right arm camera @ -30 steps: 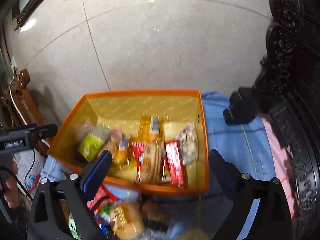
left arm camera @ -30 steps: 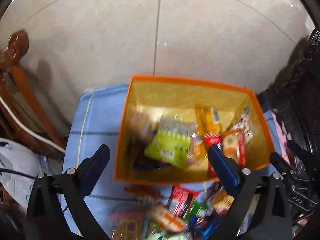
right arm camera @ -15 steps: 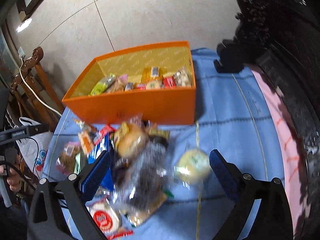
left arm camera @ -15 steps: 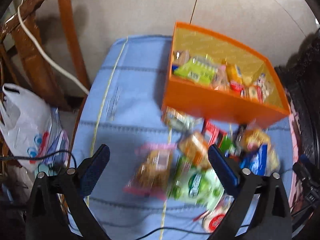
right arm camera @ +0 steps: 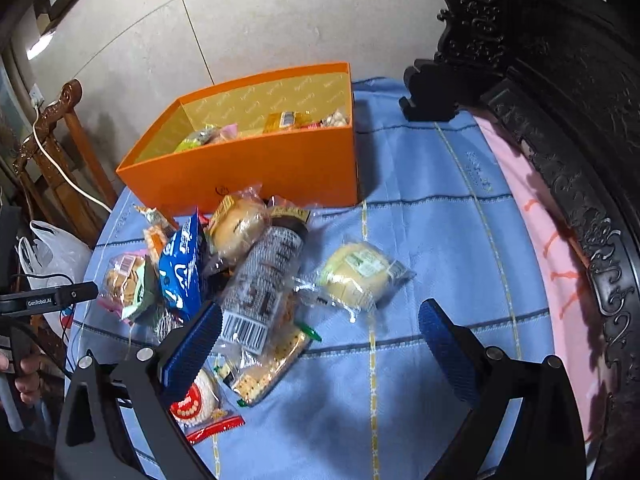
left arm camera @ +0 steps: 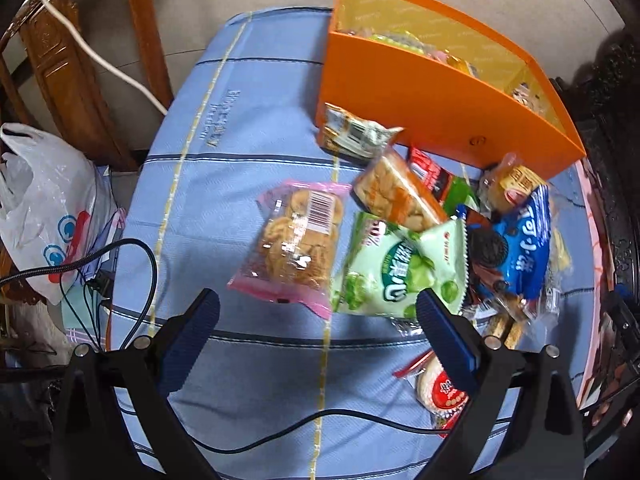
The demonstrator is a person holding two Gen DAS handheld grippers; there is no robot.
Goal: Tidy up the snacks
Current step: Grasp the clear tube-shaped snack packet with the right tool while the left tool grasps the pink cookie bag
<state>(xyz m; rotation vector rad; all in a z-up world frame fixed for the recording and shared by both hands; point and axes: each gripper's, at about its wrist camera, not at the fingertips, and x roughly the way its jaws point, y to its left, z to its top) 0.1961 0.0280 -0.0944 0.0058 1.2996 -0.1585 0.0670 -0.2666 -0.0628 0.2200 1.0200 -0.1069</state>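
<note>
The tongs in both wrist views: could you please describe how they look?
Both the left tongs and the right tongs have black angular arms with silver screws and blue ribbed pads. Thin black cables trail beside the left one, which carries small white lettering in the right view.

Beige tiled floor (right arm camera: 280,20), carved dark furniture (right arm camera: 560,60)

Bright, sharp; fisheye-warped, dark edges
</note>
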